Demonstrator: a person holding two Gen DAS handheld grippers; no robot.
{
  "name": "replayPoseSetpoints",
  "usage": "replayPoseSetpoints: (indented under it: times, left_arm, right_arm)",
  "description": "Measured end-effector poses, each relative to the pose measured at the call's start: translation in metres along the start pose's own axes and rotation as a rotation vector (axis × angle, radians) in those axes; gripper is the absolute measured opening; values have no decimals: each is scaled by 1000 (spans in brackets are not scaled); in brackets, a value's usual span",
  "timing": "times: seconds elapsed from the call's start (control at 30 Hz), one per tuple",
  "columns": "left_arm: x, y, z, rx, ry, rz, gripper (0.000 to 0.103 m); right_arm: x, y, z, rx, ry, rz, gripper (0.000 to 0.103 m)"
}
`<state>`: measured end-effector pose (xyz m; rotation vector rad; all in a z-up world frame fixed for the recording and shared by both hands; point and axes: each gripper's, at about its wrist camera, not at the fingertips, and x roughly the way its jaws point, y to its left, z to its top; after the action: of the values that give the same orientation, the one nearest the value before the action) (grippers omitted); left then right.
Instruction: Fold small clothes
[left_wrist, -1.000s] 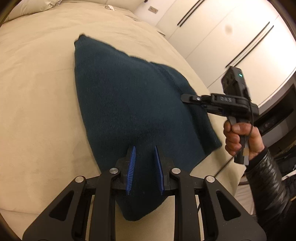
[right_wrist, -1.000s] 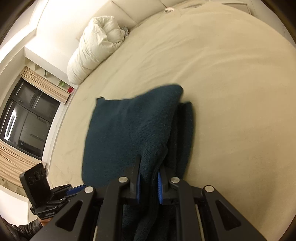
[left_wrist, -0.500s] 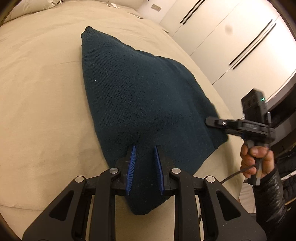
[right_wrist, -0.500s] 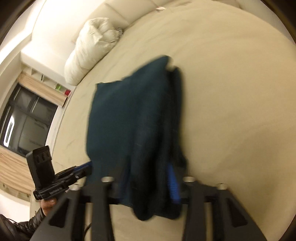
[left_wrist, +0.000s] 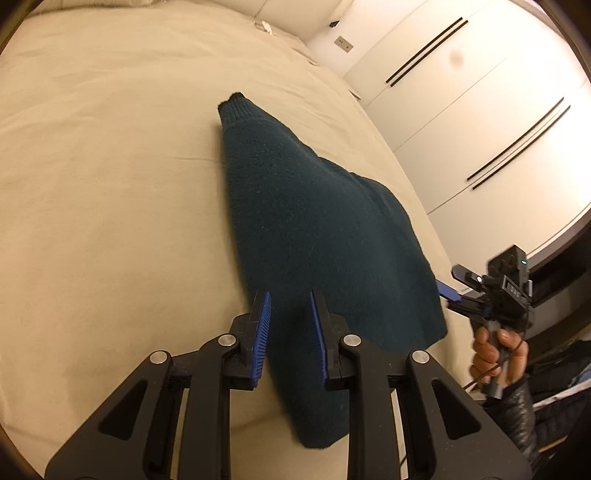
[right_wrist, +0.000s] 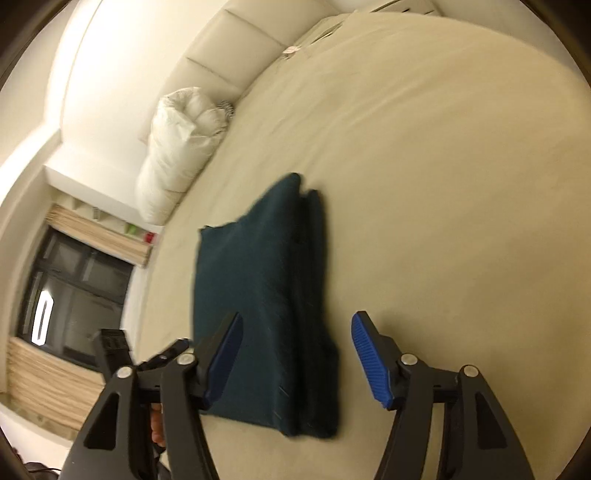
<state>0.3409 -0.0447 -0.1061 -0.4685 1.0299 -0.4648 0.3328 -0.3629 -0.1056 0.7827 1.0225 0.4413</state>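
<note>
Dark teal knit garment (left_wrist: 325, 236) lies folded lengthwise on the beige bed cover (left_wrist: 110, 184), near the bed's near edge. Left gripper (left_wrist: 290, 325): jaws have just been opening slightly; a narrow gap, garment's near end between the blue pads (left_wrist: 260, 334), contact not clear. Right gripper (right_wrist: 295, 354): jaws have just been opening, now wide apart; garment lies between them, not held. White duvet bundle (right_wrist: 177, 147) at far left.
</note>
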Motion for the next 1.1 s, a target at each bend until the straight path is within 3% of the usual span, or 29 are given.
replayPoseSetpoints:
  times: [0.1,0.13,0.27,0.4,0.47,0.53,0.8,0.93,1.1]
  left_arm:
    - [9,0,10,-30,16,-35,80]
    - [9,2,12,-52,1,-43,81]
    - [26,6,15,-110,81,-124,81]
    - [50,10,14,-132,143,-103,80]
    - [52,17,16,-183,138,-118,72]
    - [54,19,18,-182,147,-124,66]
    - [37,7,23,-123,136,-110,43]
    - [6,1,19,-113,102,-115,41]
    - [-76,-4,16,-55,3,-96,41]
  right_arm:
    - [29,-1,8,32,66,7,70]
    - [41,-1,9,36,100,16,70]
    - [62,10,9,-14,151,-29,70]
    - [65,8,13,2,158,-20,62]
    - [65,5,13,20,157,-18,46]
    - [67,5,11,24,157,-38,38]
    - [53,43,1,-82,87,-151,26]
    - [41,86,-11,-144,52,-137,25]
    - [34,158,-35,-258,37,-93,25]
